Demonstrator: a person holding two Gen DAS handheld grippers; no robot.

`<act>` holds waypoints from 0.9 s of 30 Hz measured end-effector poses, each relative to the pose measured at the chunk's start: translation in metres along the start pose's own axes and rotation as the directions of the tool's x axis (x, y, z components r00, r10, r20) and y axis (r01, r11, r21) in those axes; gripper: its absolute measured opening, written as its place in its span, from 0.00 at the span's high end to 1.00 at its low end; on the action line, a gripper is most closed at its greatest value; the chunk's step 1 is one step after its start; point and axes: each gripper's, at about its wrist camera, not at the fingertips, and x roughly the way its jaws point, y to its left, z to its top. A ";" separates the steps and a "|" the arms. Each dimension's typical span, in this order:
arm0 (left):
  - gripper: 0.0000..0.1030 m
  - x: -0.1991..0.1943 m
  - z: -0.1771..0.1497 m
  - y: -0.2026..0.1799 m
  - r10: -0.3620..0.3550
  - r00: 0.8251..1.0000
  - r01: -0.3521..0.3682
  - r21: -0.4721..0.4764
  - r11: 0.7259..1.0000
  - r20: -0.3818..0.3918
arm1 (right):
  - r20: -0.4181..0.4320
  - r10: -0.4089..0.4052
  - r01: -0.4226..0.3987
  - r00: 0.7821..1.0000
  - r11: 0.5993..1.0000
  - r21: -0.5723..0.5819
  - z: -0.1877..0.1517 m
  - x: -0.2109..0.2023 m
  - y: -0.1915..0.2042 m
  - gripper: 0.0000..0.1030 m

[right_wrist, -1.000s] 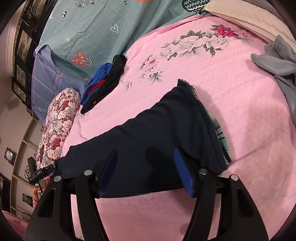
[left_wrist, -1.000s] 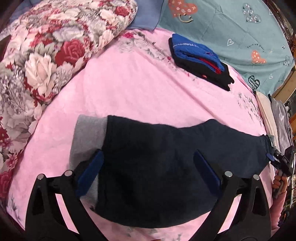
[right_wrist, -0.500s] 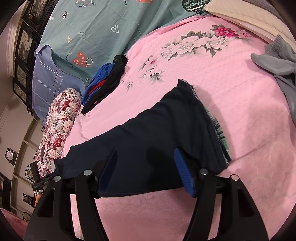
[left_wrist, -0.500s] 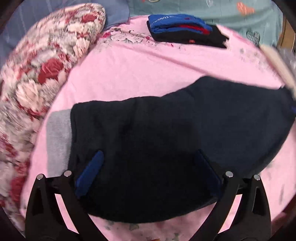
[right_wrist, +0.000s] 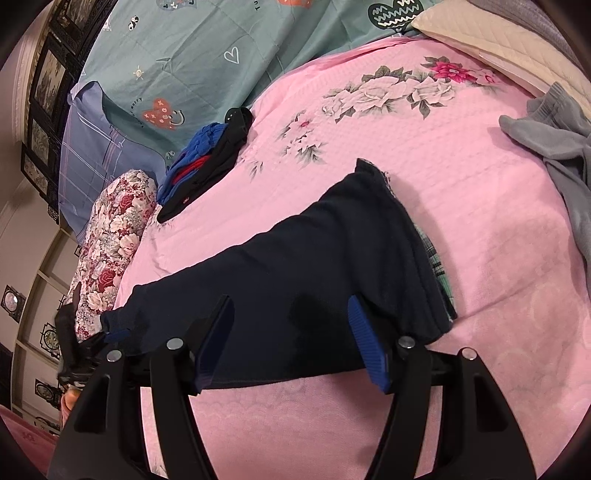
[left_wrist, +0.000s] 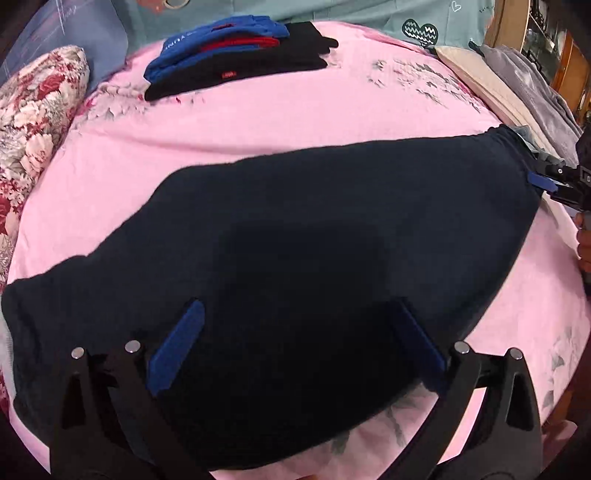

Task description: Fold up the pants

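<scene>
Dark navy pants (left_wrist: pixel 314 236) lie flat and stretched out across the pink bedspread (left_wrist: pixel 258 122). My left gripper (left_wrist: pixel 297 302) hovers open over their middle, with its blue pads wide apart and only cloth beneath them. In the right wrist view the pants (right_wrist: pixel 314 266) run from the waist, which shows a plaid lining (right_wrist: pixel 436 269), to the leg end at the far left. My right gripper (right_wrist: pixel 291 306) stands open over the waist end, its pads clear of the cloth. The right gripper (left_wrist: pixel 546 181) also shows at the waist in the left wrist view. The left gripper (right_wrist: pixel 92 343) sits by the leg end.
A folded stack of blue, red and black clothes (left_wrist: pixel 236 55) lies at the back of the bed. A floral bolster (right_wrist: pixel 114 240) lines the left side. A grey garment (right_wrist: pixel 554 155) and a cream quilted pillow (right_wrist: pixel 480 33) lie at the right. A teal quilt (right_wrist: pixel 207 48) is behind.
The left gripper has swept along the pants from the grey cuff towards the waist and rolled; the cuff has slid out of its view. The right gripper has stayed still and open.
</scene>
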 end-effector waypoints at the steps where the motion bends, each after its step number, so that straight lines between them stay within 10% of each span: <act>1: 0.02 -0.004 0.000 0.004 0.014 1.000 -0.014 -0.002 1.000 -0.003 | -0.002 0.000 0.000 1.000 1.000 0.000 0.000 0.000 0.000 0.37; 7: 0.02 -0.021 -0.004 0.030 0.107 0.994 -0.107 -0.060 0.992 0.004 | -0.002 -0.014 0.014 1.000 1.000 -0.015 0.000 0.000 0.003 0.37; 17: 0.02 -0.005 0.032 -0.023 -0.184 0.975 0.199 -0.124 0.972 0.125 | 0.042 -0.074 0.076 0.996 0.996 -0.043 0.001 -0.008 0.009 0.37; 22: 0.02 0.019 0.035 -0.047 -0.150 0.984 0.158 -0.088 0.984 0.094 | 0.181 -0.158 0.144 0.971 0.986 0.084 -0.003 -0.050 0.000 0.37; 27: 0.02 0.025 0.034 -0.051 -0.123 0.990 0.127 -0.062 0.990 0.075 | 0.099 -0.264 0.243 0.959 0.952 0.188 -0.010 -0.048 -0.017 0.37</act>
